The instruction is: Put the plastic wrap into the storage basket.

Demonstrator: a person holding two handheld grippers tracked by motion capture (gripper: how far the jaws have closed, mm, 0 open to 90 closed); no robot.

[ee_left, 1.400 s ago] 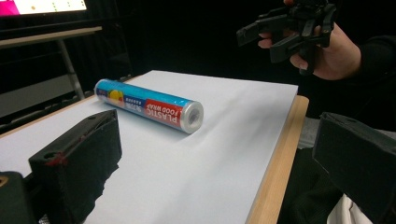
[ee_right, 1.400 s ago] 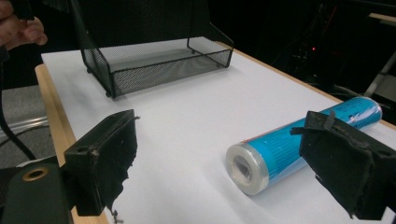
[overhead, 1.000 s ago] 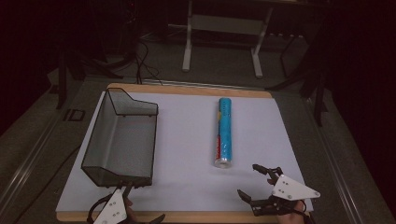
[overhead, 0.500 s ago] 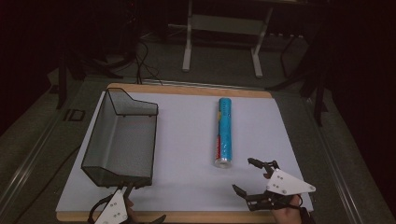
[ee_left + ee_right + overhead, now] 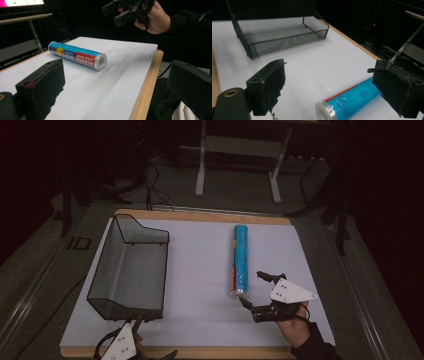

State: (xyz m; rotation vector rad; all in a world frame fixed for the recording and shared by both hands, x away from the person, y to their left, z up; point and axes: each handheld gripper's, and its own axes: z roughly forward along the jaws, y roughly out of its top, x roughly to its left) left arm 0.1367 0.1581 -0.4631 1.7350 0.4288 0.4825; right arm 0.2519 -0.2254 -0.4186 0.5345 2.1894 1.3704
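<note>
Right gripper (image 5: 254,289) near the plastic wrap roll (image 5: 240,260)
Jaws wide apart, empty, beside the roll's near end; roll points toward the tabletop's far edge.

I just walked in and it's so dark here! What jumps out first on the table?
A bright blue roll of plastic food wrap lies in the middle of the white table. The right tool hovers open at its near end, and a black mesh basket sits at the left.

Left gripper (image 5: 131,346) cut off by the high view's bottom edge; mesh tray (image 5: 279,35) blurred in the right gripper view.
</note>
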